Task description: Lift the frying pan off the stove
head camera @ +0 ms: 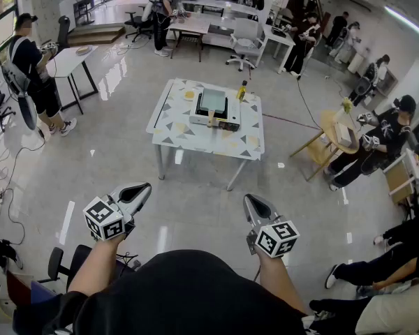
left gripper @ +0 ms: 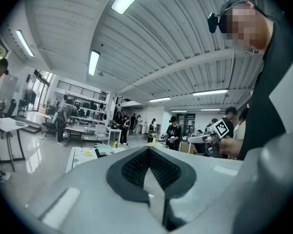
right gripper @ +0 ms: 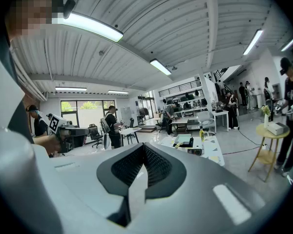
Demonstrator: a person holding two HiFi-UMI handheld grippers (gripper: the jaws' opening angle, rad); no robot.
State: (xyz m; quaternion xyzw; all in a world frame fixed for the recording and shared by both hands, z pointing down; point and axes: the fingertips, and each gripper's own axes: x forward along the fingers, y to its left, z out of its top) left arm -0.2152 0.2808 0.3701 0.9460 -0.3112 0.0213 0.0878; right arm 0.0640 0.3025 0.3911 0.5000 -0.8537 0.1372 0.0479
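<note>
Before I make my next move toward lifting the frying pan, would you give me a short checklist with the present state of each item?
1. The frying pan sits on the stove, on the table: ok.
2. The pan is within reach: not ok; both grippers are held far back from the table.
3. The left hand-held gripper is open for a grasp: not ok; its jaws are together with nothing between them.
4. The right hand-held gripper is open for a grasp: not ok; its jaws are together and empty.
5. The yellow bottle stands apart from the pan: ok.
</note>
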